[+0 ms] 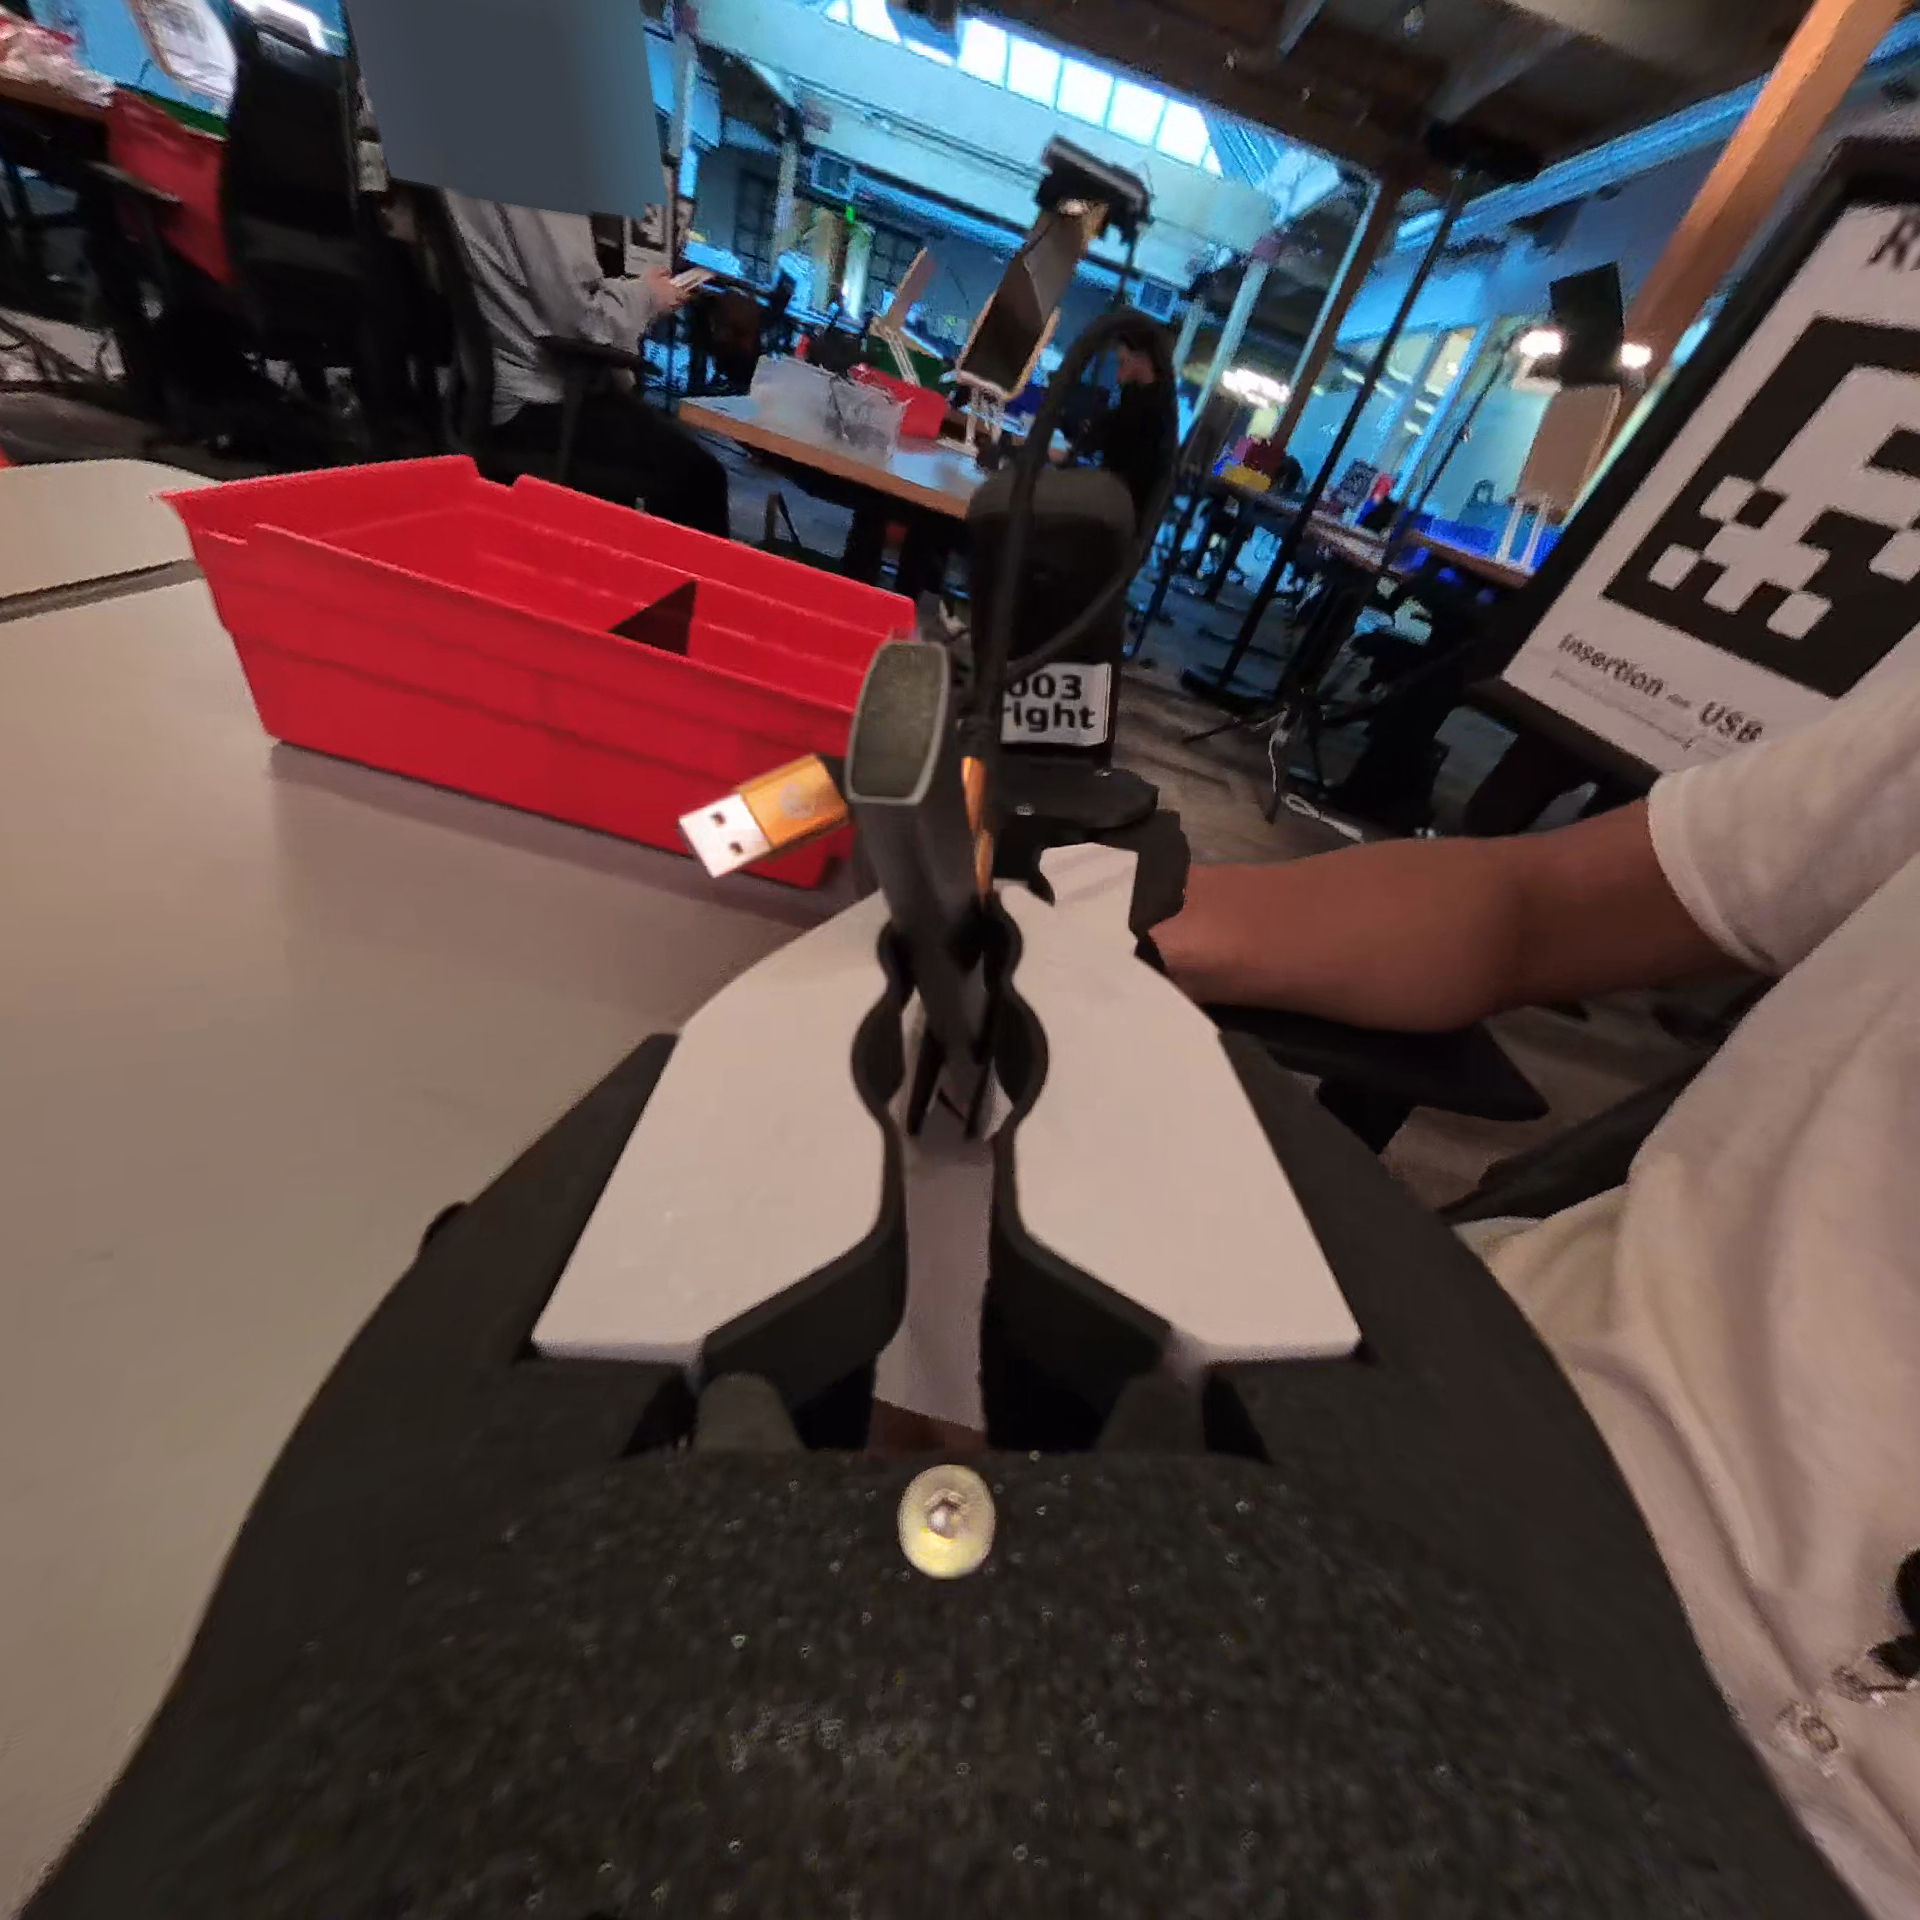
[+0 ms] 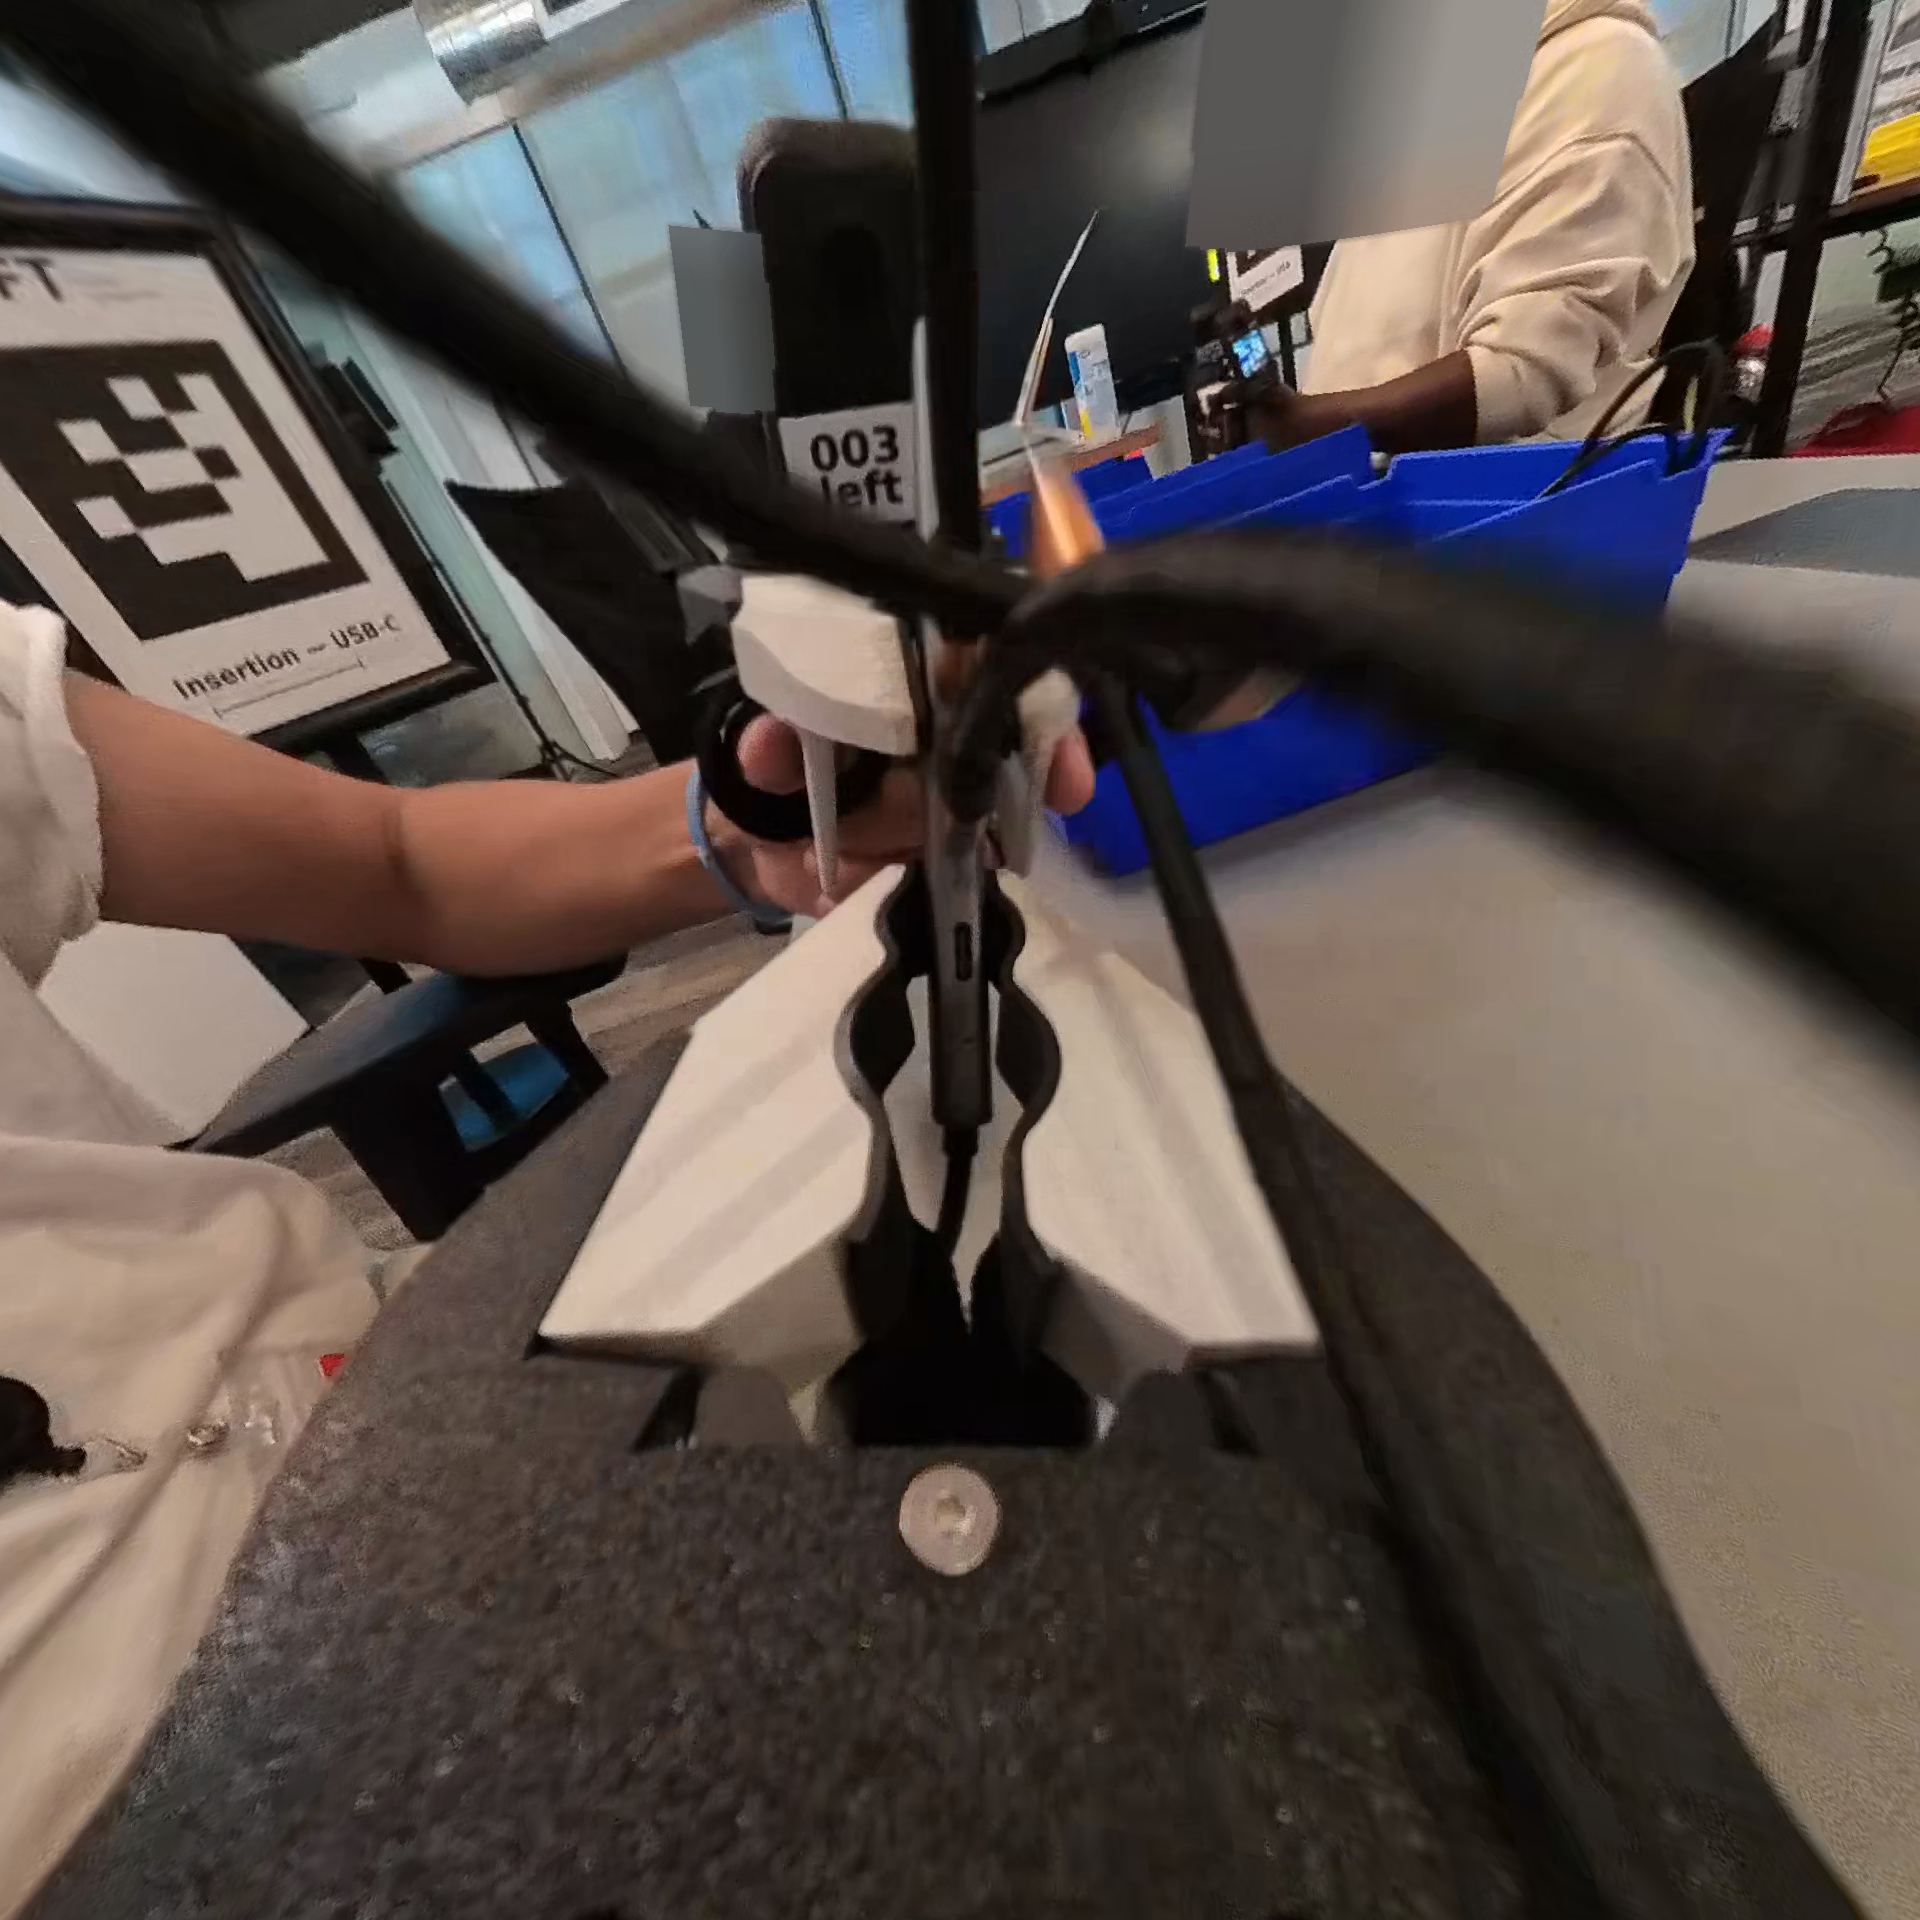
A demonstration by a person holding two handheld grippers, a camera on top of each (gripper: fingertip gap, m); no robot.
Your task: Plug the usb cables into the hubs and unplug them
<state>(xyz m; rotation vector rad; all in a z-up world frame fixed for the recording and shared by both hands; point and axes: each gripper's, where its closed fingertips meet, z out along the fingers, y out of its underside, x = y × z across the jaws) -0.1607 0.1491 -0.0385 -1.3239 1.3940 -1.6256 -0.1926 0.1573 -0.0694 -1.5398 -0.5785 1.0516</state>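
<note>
Our left gripper (image 1: 948, 1023) and right gripper (image 2: 961, 1023) both clench one slim dark oblong hub (image 1: 902, 790) standing upright at frame centre. Its orange metal USB plug (image 1: 764, 828) points left, toward the red plastic bin (image 1: 499, 634) at upper left.

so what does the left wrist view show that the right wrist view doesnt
Only the left wrist view shows the red bin on the table and the orange USB plug sticking out sideways beside a dark padded end.

Only the right wrist view shows the blue bin, a slot in the adapter's edge and thick blurred black cables crossing the frame.

Both show the same dark flat adapter, clamped from opposite ends by the left gripper and the right gripper, over the grey table.
</note>
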